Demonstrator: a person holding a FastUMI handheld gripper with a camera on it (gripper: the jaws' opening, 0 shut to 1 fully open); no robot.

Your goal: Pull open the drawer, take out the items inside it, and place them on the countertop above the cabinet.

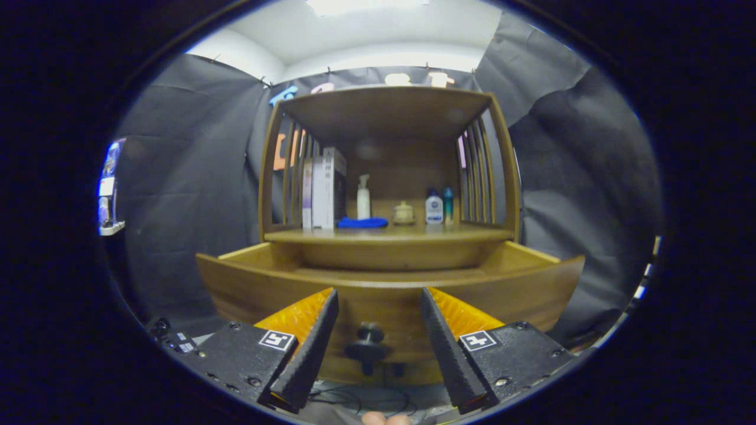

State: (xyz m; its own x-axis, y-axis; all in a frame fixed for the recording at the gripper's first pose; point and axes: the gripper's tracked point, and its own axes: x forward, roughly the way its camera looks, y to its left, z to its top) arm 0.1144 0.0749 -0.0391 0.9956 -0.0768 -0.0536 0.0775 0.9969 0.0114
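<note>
A wooden cabinet's drawer (pixel 248 277) stands pulled out toward me, its curved front panel facing the camera. The dark round knob (pixel 369 342) on that panel sits between my two fingers, apart from both. My gripper (pixel 378 301) is open, its fingertips level with the drawer's top rim. The drawer's inside is hidden behind its front panel. Above it runs the countertop (pixel 390 235), a wooden shelf under a slatted frame.
On the countertop stand upright books (pixel 323 189), a white pump bottle (pixel 363 198), a blue cloth (pixel 362 222), a small lidded pot (pixel 404 213) and two small bottles (pixel 438 206). Cables (pixel 366 401) lie on the floor below the drawer. Black cloth walls surround the cabinet.
</note>
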